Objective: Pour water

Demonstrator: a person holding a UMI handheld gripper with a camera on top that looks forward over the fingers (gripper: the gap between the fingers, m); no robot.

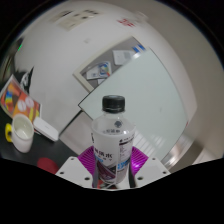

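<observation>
The water bottle [112, 140] stands upright with its black cap on, its long axis running straight up from between the fingers of the hand-held gripper [112, 172]. It sits dead centre along the gripper's forward line, neither left nor right of it, with its labelled lower body down among the pink pads [141, 160]. The pads lie close against both sides of the bottle, but whether they are pressing on it or only flanking it cannot be told from this view.

Beyond the bottle the pale tabletop [150, 85] stretches away. Off to the left of the fingers, well apart from the bottle, a white cup [21, 131] rests near a colourful box [16, 100]; it looks the likely receiver for the pour. If so, the coming move turns on carrying the bottle leftward toward that cup, and the cap would seem to need removing first.
</observation>
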